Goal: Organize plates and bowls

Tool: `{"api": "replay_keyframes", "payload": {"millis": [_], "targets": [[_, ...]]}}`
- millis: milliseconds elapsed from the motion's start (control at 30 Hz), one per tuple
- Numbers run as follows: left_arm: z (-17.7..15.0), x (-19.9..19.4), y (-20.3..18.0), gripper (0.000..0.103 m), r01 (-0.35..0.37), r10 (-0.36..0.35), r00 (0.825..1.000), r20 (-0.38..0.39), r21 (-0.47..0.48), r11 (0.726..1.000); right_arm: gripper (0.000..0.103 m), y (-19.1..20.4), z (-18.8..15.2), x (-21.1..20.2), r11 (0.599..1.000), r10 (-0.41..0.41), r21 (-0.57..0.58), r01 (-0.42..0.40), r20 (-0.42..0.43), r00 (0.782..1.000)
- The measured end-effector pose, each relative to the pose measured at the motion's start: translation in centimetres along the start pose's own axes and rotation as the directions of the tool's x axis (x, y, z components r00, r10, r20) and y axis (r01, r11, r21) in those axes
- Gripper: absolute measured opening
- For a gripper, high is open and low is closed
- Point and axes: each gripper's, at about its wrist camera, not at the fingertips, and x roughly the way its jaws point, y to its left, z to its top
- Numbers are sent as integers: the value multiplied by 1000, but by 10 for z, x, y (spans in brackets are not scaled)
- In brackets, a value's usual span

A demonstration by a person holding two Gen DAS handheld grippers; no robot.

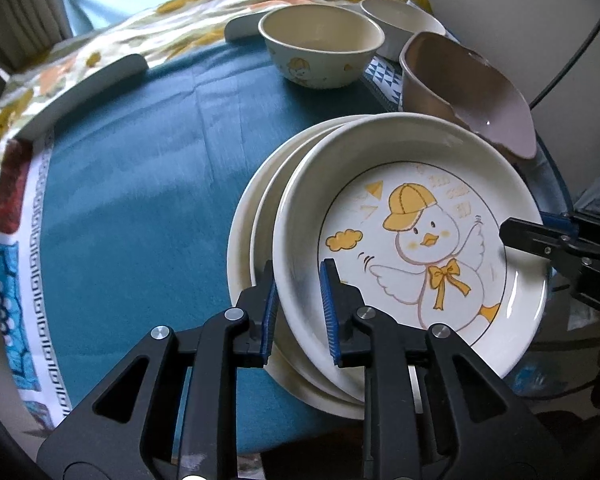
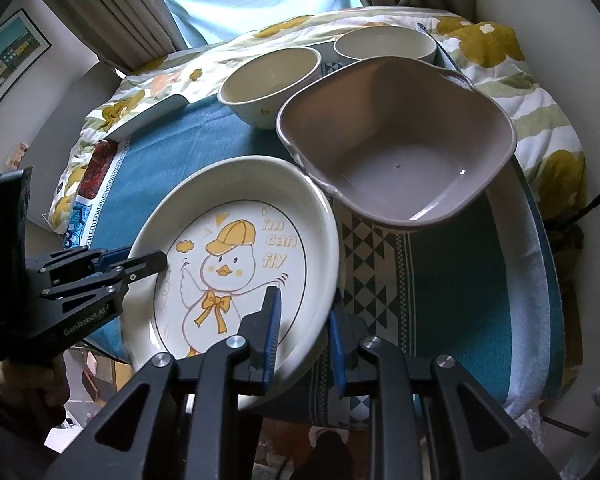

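Note:
A cream plate with a yellow-capped duck drawing (image 1: pixel 412 248) lies on top of a stack of plates (image 1: pixel 244 248) on the teal cloth. My left gripper (image 1: pixel 300 312) straddles the top plate's near rim, one pad outside and one inside, touching the rim. My right gripper (image 2: pixel 304 332) straddles the opposite rim of the same plate (image 2: pixel 236 264) and grips it. The right gripper shows in the left wrist view (image 1: pixel 540 240), the left gripper in the right wrist view (image 2: pixel 140 264). A cream duck bowl (image 1: pixel 320 48), a white bowl (image 1: pixel 400 20) and a taupe square bowl (image 1: pixel 460 92) stand behind.
The table is covered by a teal cloth (image 1: pixel 140 184) with a patterned border and a triangle-print mat (image 2: pixel 380 272) at the right. A floral blanket (image 2: pixel 500 52) lies behind, with curtains and a window beyond. A cable runs along the right wall.

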Motion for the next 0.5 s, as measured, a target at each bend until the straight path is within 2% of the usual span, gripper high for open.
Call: {"api": "replay_keyframes", "payload": {"millis": [267,500], "targets": [[5,1,-6,19,-62,63,997,-36,19,998,21,-1,0,-1,1000,2,13,-2,7,1000],[9,3,-7,19,-85,85,994,-63,9,996,21,0,0,-3,1000,-6,11,6,16,1000]]}}
